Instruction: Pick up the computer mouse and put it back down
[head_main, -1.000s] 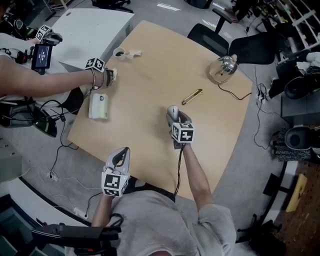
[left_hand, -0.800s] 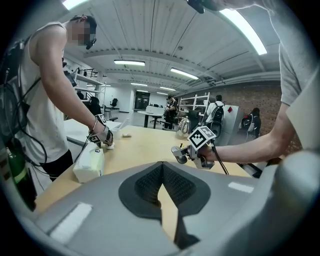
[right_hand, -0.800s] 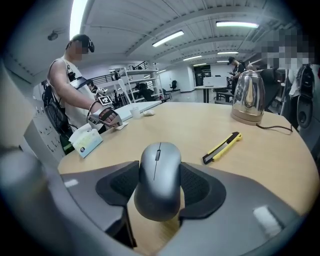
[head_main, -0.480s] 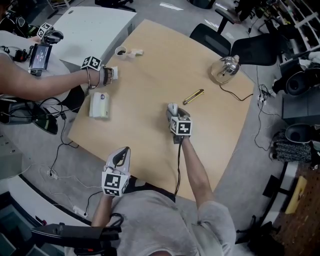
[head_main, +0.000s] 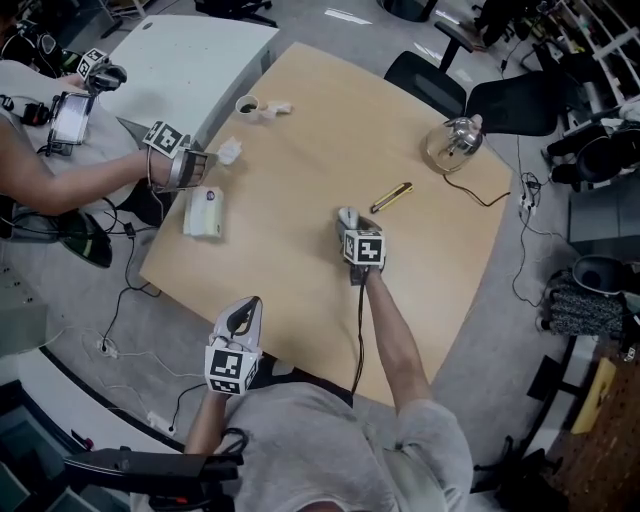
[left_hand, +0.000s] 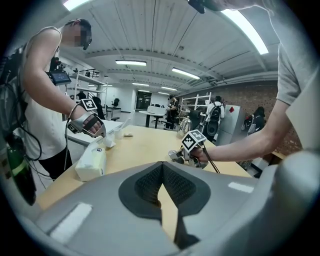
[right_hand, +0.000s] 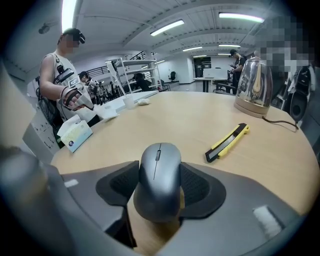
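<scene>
A grey computer mouse (right_hand: 159, 175) sits between the two dark pads of my right gripper (right_hand: 159, 187), which press on its two sides. In the head view the mouse (head_main: 347, 217) pokes out ahead of the right gripper (head_main: 350, 230) near the middle of the wooden table (head_main: 300, 140). It is close above the tabletop; I cannot tell whether it touches. My left gripper (head_main: 240, 312) hangs at the table's near edge, away from the mouse. Its pads (left_hand: 145, 182) meet at the tips with nothing between them.
A yellow utility knife (head_main: 386, 197) lies just beyond the mouse, and a kettle (head_main: 450, 140) with its cord stands at the far right. A tissue pack (head_main: 203, 212) lies at the left edge. Another person's gloved hand (head_main: 175, 165) hovers there, near a crumpled tissue (head_main: 230, 151) and a cup (head_main: 246, 105).
My right gripper has sunk a little toward the table with the mouse in it. The other person's hand has drawn back to the left, off the table. My left gripper is still.
</scene>
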